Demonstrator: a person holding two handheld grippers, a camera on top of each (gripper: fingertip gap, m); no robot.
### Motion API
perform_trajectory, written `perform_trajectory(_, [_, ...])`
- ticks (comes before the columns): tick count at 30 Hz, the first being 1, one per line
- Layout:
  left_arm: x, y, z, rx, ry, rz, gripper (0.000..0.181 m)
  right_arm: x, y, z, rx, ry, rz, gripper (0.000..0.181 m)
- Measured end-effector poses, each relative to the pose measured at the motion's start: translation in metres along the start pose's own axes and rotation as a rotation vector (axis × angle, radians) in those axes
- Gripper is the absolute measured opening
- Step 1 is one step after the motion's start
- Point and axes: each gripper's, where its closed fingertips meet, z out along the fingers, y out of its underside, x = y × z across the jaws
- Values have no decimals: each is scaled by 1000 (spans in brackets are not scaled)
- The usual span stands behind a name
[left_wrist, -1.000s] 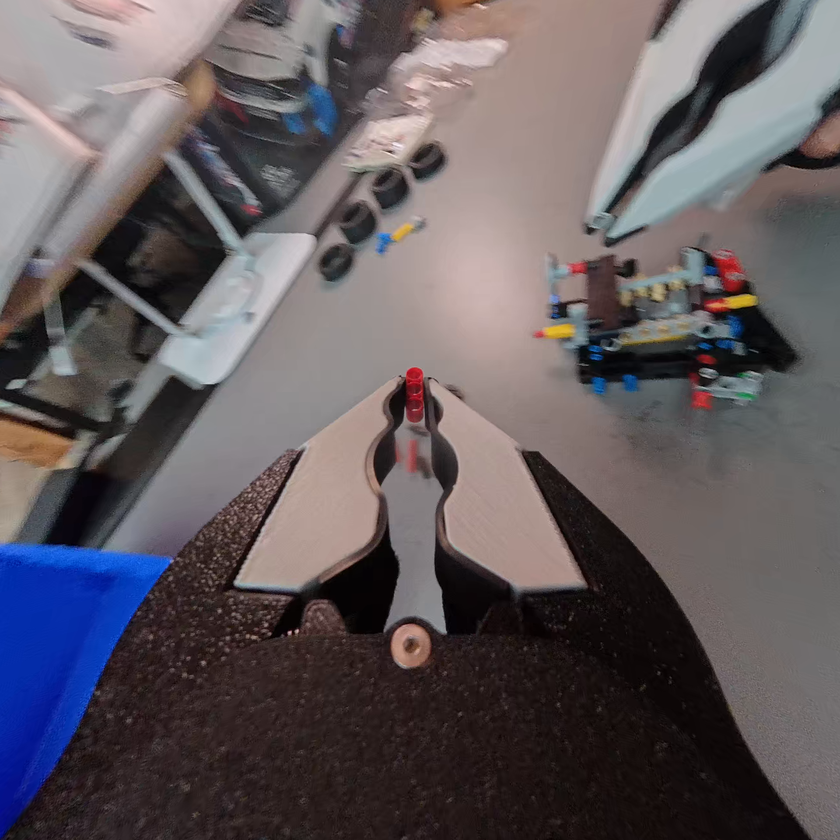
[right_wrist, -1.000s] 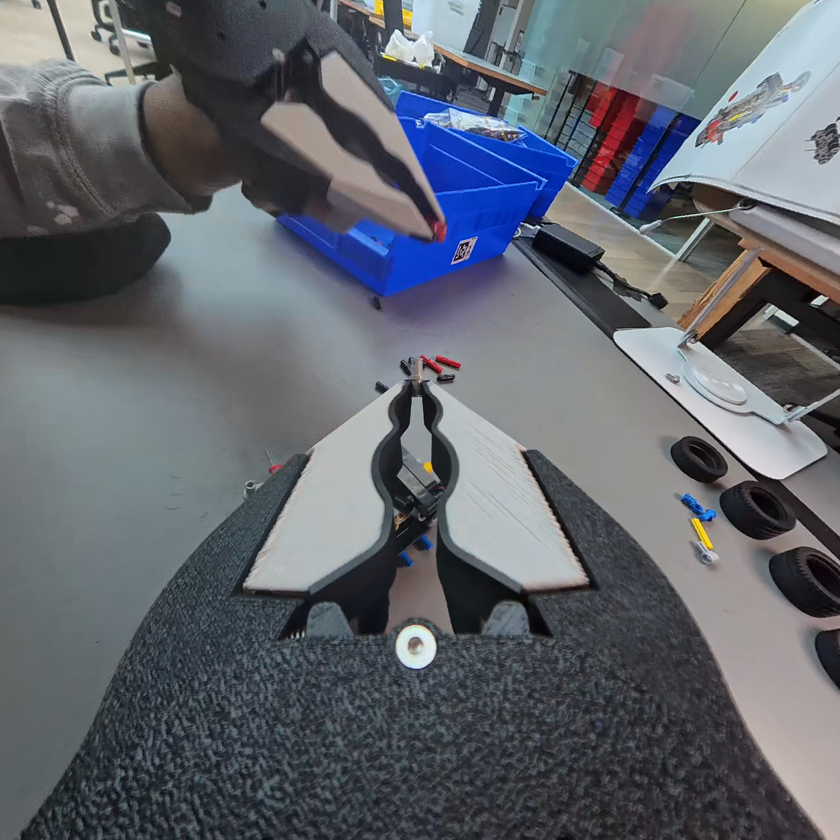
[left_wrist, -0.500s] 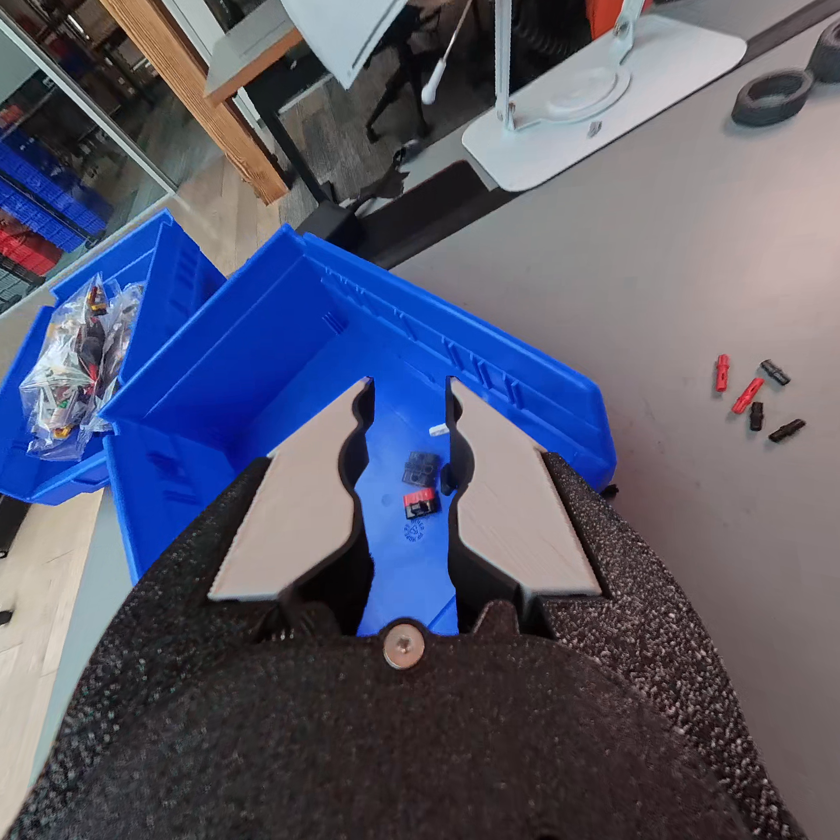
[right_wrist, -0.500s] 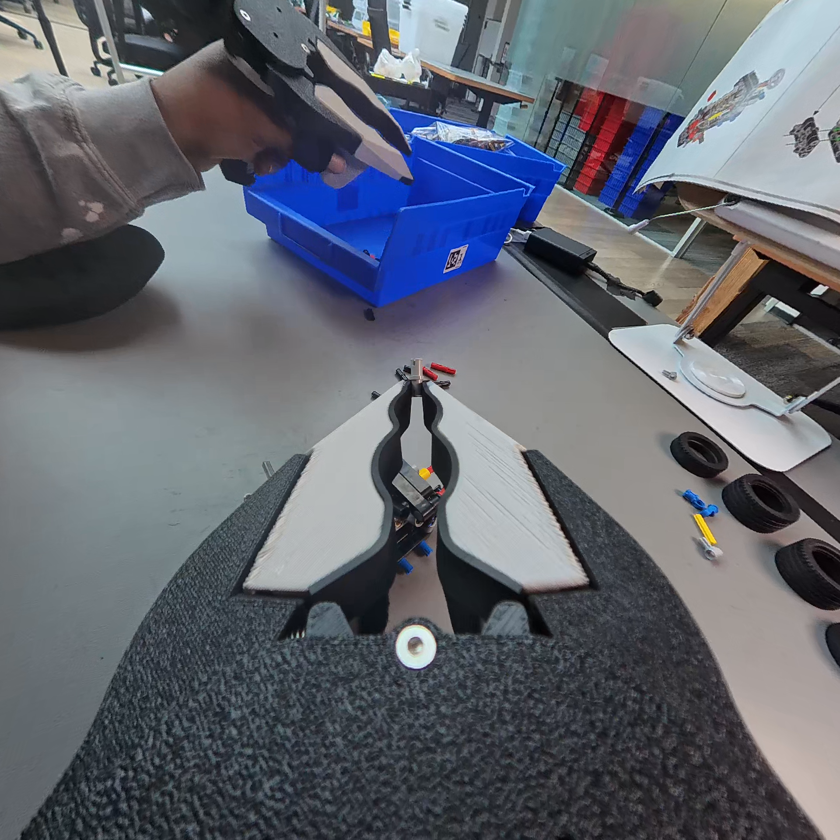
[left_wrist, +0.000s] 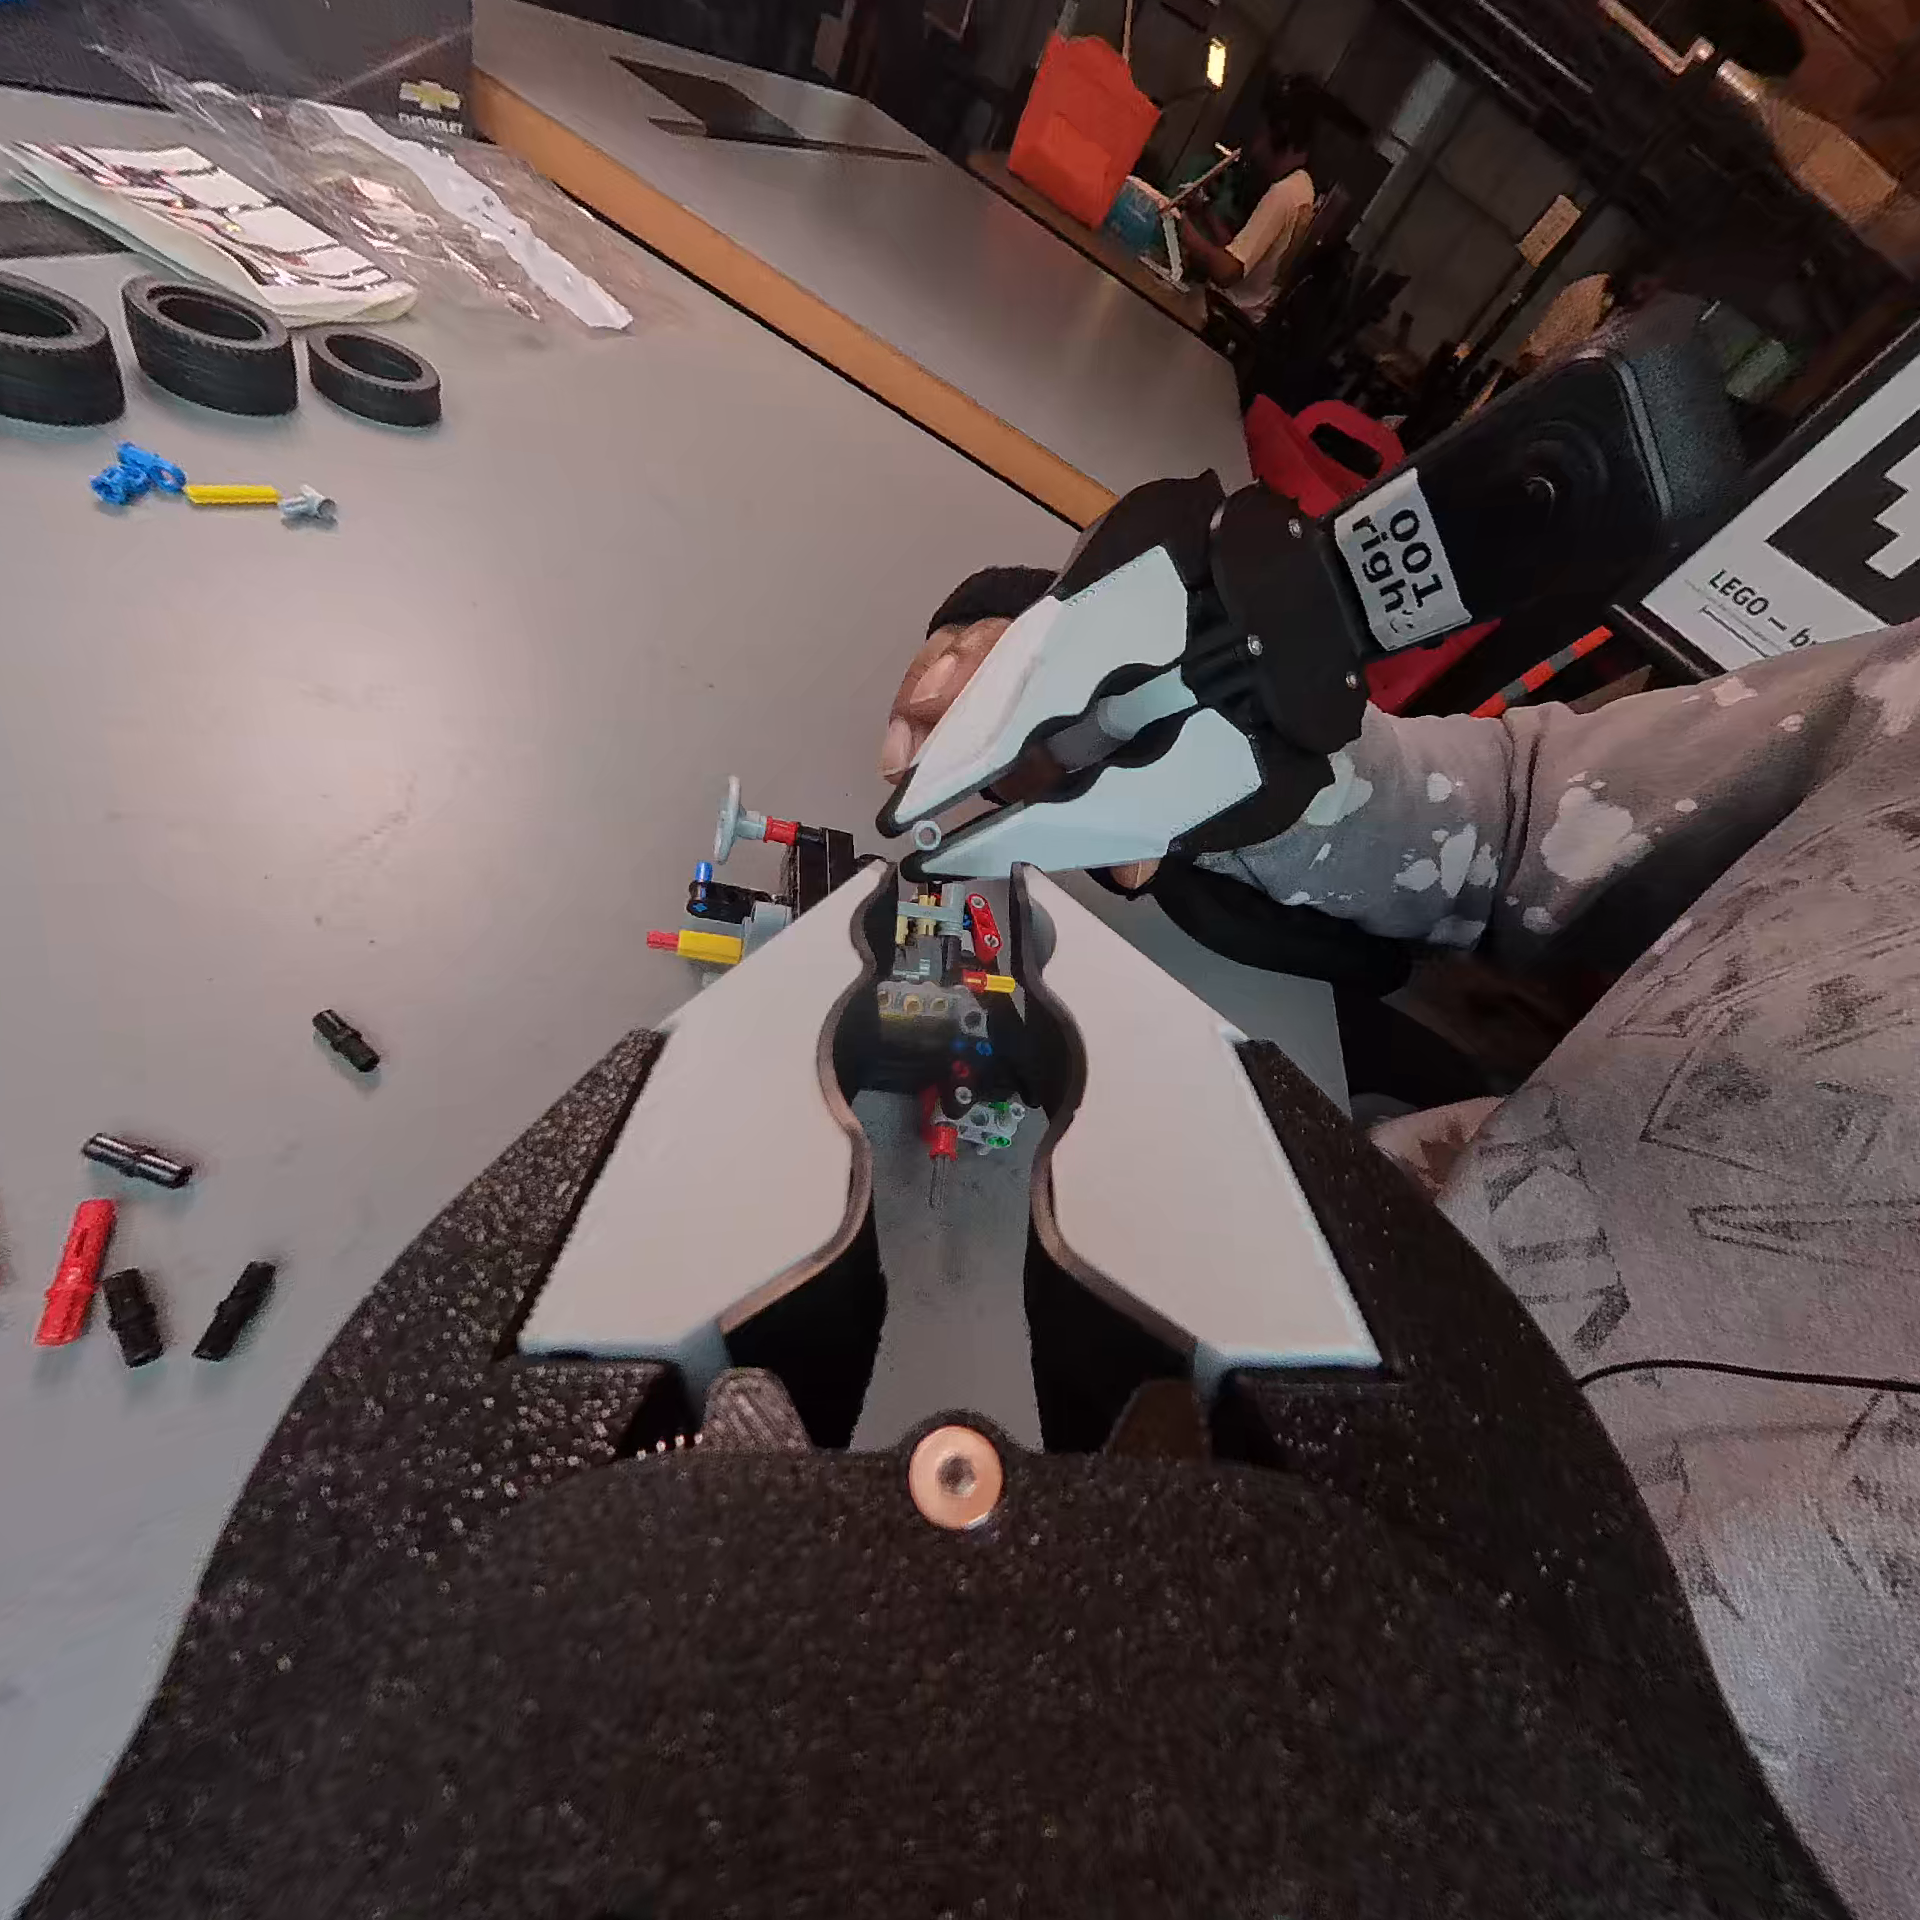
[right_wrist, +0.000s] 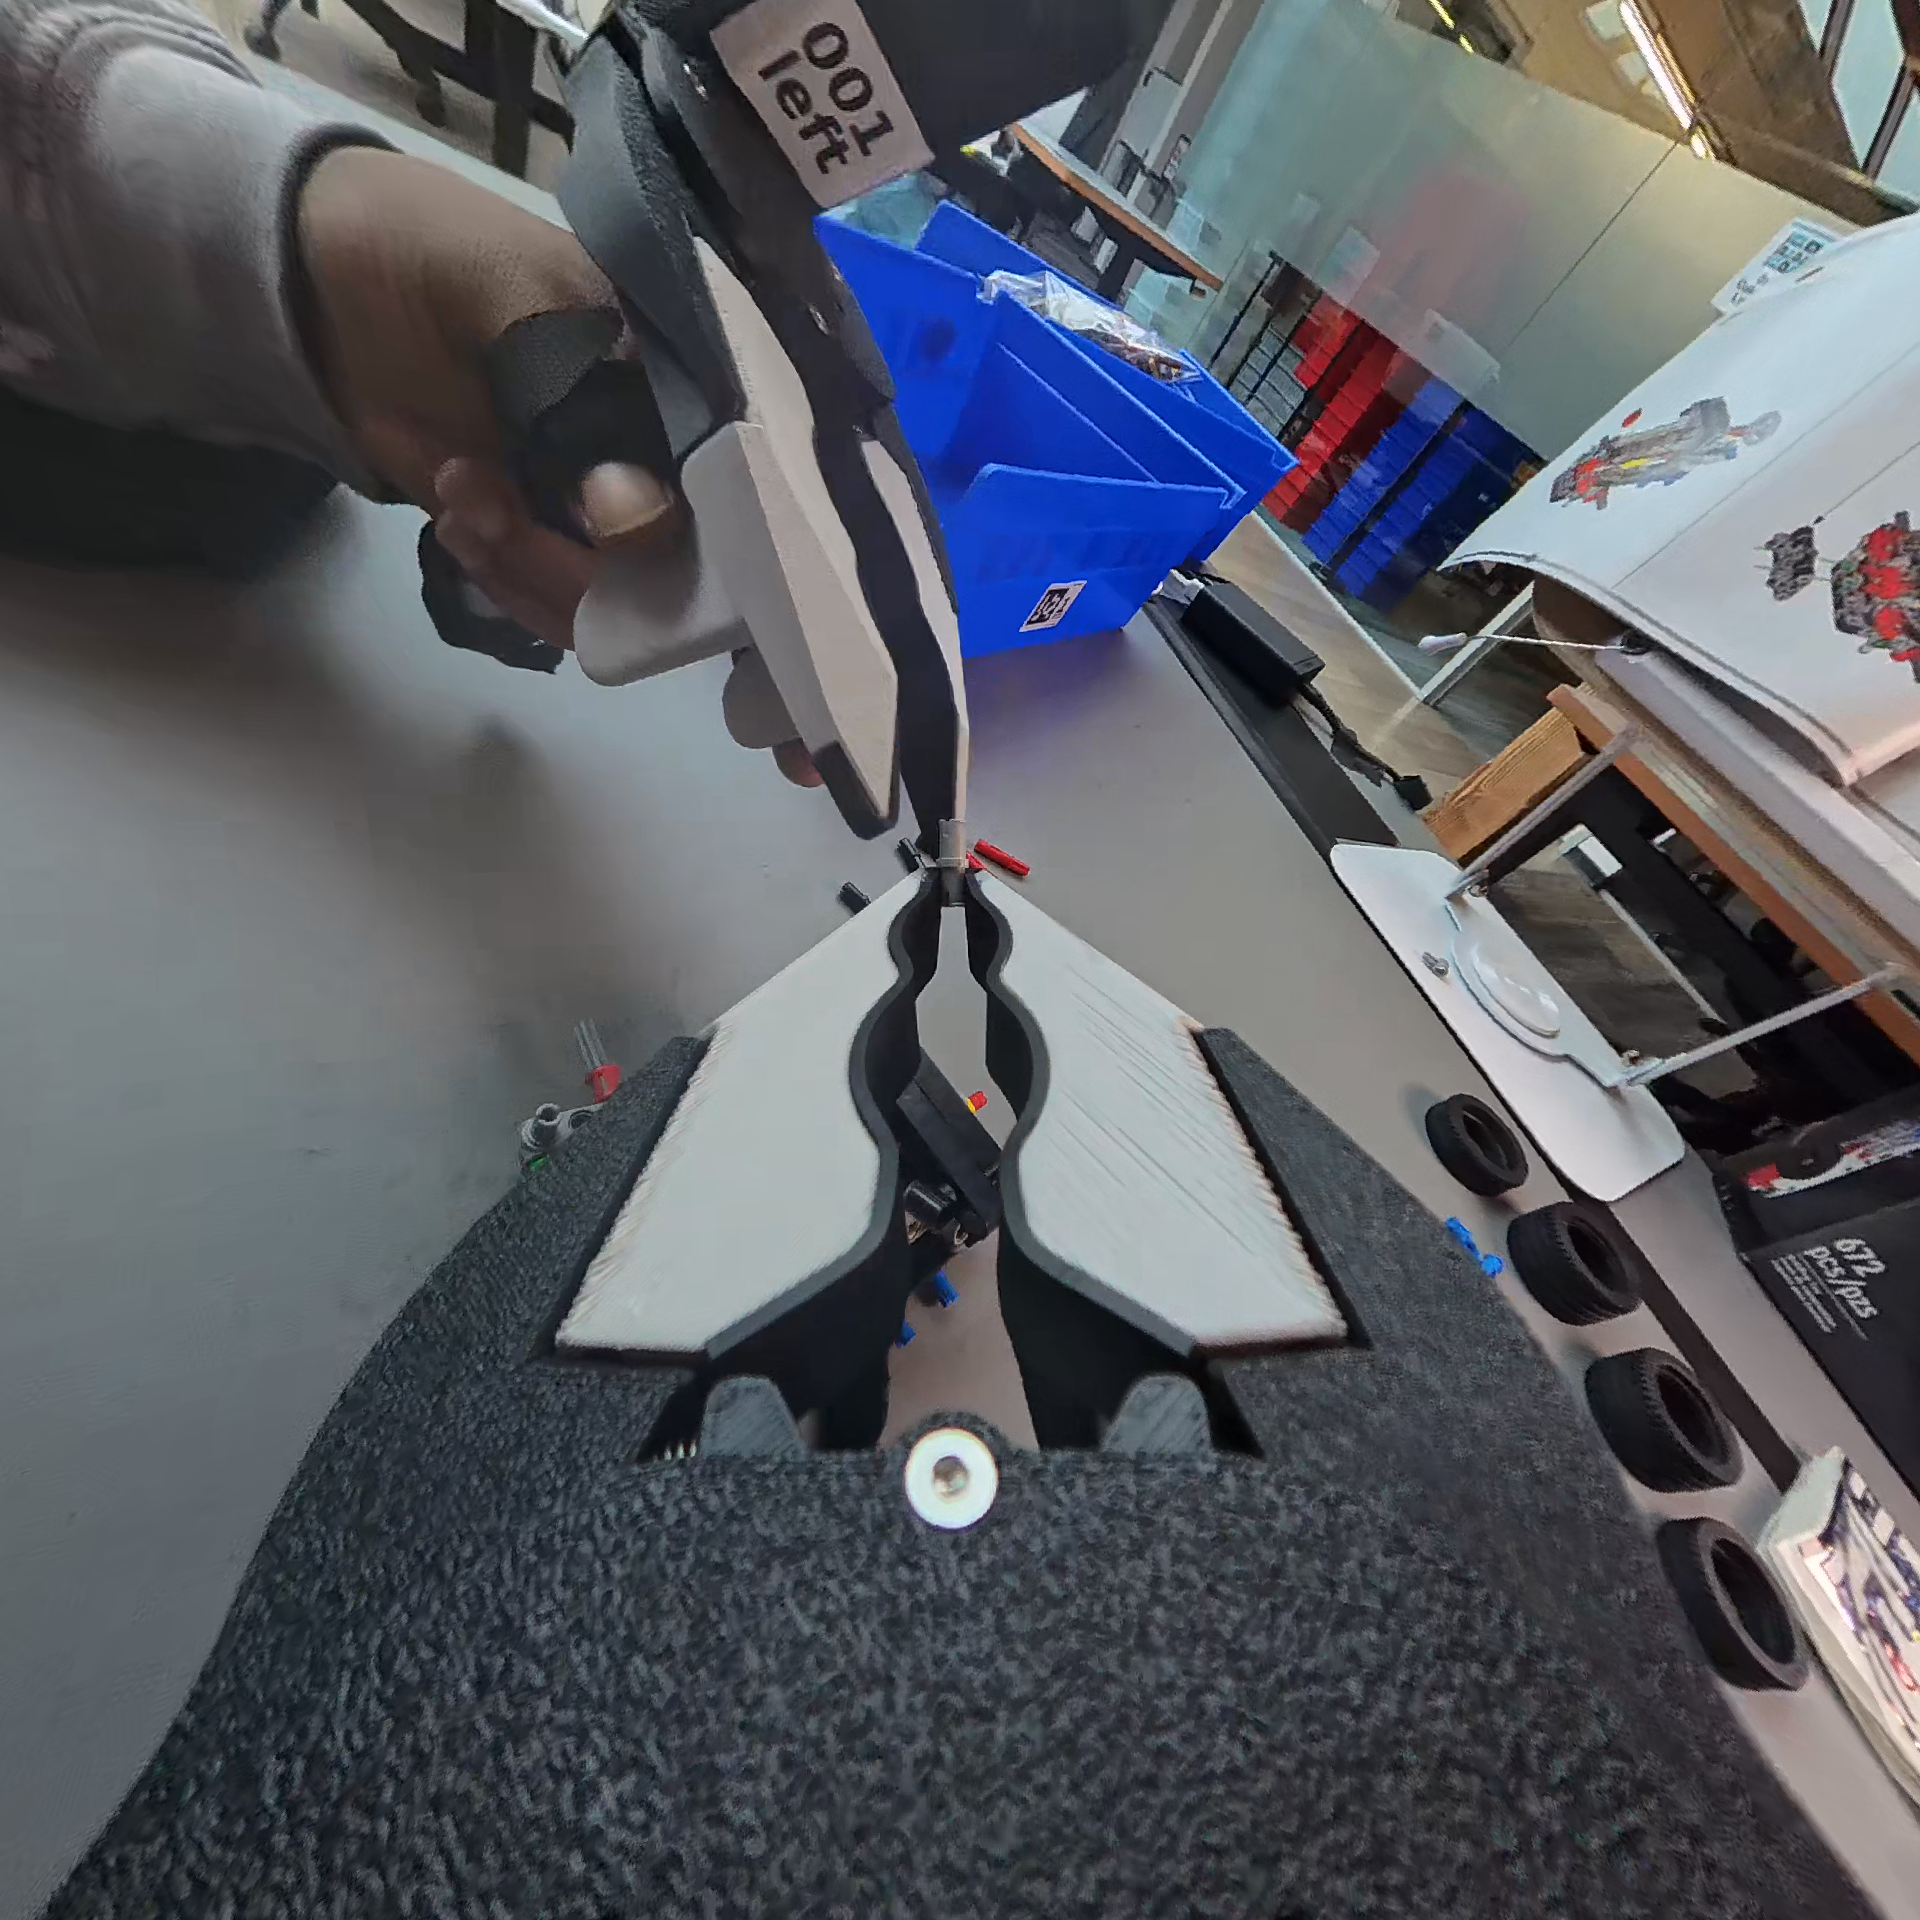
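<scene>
My right gripper (right_wrist: 948, 894) is shut on a small grey tube-shaped piece (right_wrist: 951, 847) that sticks out past its tips. The left wrist view shows the same piece (left_wrist: 927, 834) ringed between the right gripper's (left_wrist: 914, 840) pads. My left gripper (left_wrist: 951, 883) is open and empty, with its tips just under the right gripper's tips. In the right wrist view the left gripper's fingers (right_wrist: 831, 675) reach down beside the grey piece. A small multicoloured brick model (left_wrist: 935, 977) stands on the grey table (left_wrist: 520, 727), seen through the left jaws' gap. It also shows under the right gripper (right_wrist: 951, 1153).
Loose red and black pins (left_wrist: 73, 1268) lie at the left, with a black pin (left_wrist: 346, 1041) nearer. Black tyres (left_wrist: 208, 348) and a blue-yellow axle piece (left_wrist: 223, 494) lie farther off. Blue bins (right_wrist: 1060, 488), a white stand base (right_wrist: 1517, 1029) and an open booklet (right_wrist: 1766, 520) stand at the right. The grippers are tip to tip, or close to it.
My left gripper held a small red piece, opened over the blue bin, and has swung back to the model, empty, with jaws somewhat narrower. My right gripper stays shut on the grey piece.
</scene>
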Motion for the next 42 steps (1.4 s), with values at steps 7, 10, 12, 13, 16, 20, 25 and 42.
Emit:
perform_trajectory(7, [-6,5,4,-9,-24,-21,7,-7,3,2,-33,6,-112,4])
perform_trajectory(10, [-11,1,2,-14,-91,67,4,0,4,3,-40,41,-101,5])
perform_trajectory(12, [-37,-2,-10,-46,-278,188,4,12,10,-1,-82,48,-53,19])
perform_trajectory(13, [-58,0,-21,-96,-418,262,4,21,13,-5,-92,47,1,24])
perform_trajectory(16, [-106,20,-51,-318,-702,404,5,31,31,-17,-155,-46,216,38])
perform_trajectory(20, [-127,46,-59,-423,-745,330,6,30,51,-27,-205,-194,427,37])
perform_trajectory(25, [-125,36,-61,-366,-748,339,29,23,52,-29,-225,-323,437,34])
perform_trajectory(42, [-85,3,-53,-90,-554,337,26,65,109,-44,-630,-93,291,17])
